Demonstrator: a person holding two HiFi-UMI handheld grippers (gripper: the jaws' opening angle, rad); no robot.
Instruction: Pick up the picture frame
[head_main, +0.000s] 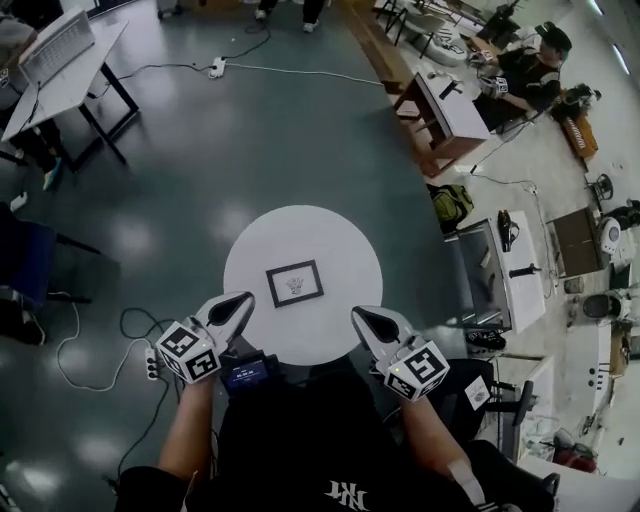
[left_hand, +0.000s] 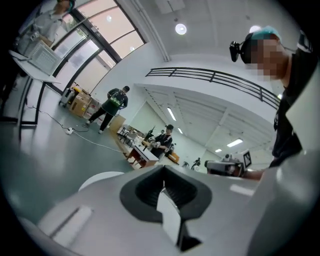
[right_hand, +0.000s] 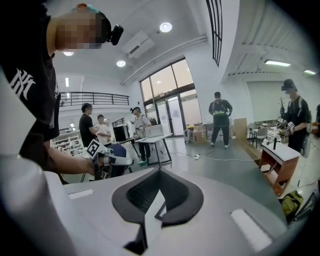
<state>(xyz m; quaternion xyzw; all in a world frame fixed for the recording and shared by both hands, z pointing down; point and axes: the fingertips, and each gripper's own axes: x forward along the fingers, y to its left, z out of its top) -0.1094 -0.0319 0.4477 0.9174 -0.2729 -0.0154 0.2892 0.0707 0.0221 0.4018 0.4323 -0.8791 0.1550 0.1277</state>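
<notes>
A small black-rimmed picture frame (head_main: 295, 283) with a white print lies flat near the middle of the round white table (head_main: 340, 240). My left gripper (head_main: 240, 302) hovers over the table's near-left edge, jaws shut and empty. My right gripper (head_main: 367, 317) hangs over the near-right edge, also shut with nothing held. Both sit short of the frame, one on each side. In the left gripper view the closed jaws (left_hand: 163, 182) point across the room and the frame is hidden. The right gripper view shows its closed jaws (right_hand: 159, 172) and the other gripper (right_hand: 107, 157) at the left.
Grey floor surrounds the table. A power strip and cables (head_main: 150, 362) lie at the lower left. A white desk (head_main: 60, 65) stands far left, a wooden-legged desk (head_main: 450, 110) and a seated person (head_main: 530, 70) far right, more desks (head_main: 500, 270) right.
</notes>
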